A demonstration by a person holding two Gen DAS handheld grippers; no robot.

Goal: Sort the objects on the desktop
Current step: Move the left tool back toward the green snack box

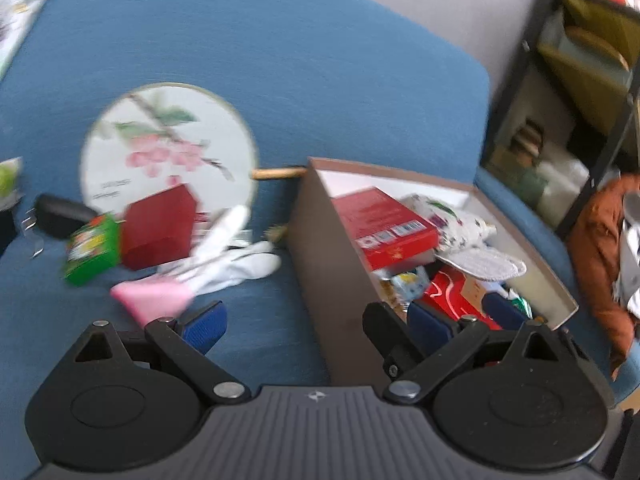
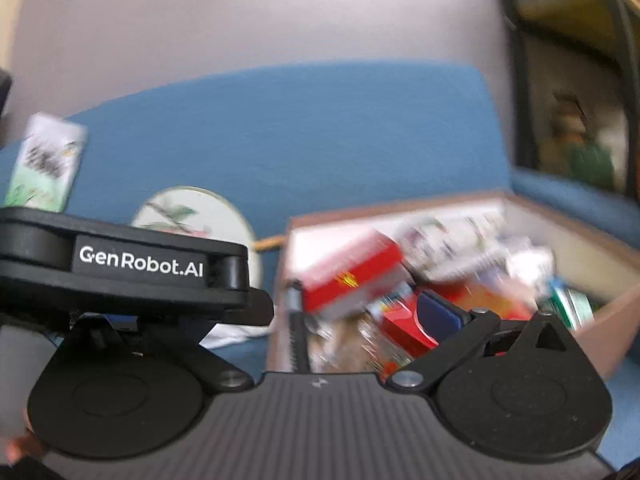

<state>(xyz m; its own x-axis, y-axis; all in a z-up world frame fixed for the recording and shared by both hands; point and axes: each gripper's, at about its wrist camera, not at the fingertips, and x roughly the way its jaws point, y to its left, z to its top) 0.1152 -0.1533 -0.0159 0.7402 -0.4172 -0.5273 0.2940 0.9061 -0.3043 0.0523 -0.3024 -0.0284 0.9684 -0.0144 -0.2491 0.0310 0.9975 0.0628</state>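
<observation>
A brown open box (image 1: 320,264) stands on the blue couch (image 1: 320,80), holding a red book (image 1: 384,220), a patterned cloth and several small packets. Left of it lie a round painted fan (image 1: 168,144), a dark red box (image 1: 160,228), a green packet (image 1: 94,248), white socks (image 1: 240,264) and a pink item (image 1: 152,300). My left gripper (image 1: 316,324) is open and empty, its fingers straddling the box's near wall. My right gripper (image 2: 352,312) hovers open over the box (image 2: 612,312); the left gripper's body (image 2: 120,264) hides its left finger.
A black metal shelf (image 1: 560,120) with stored goods stands right of the couch. An orange garment (image 1: 600,260) lies at the right. A black case (image 1: 60,216) and a printed booklet (image 2: 44,164) rest at the left. A grey wall rises behind.
</observation>
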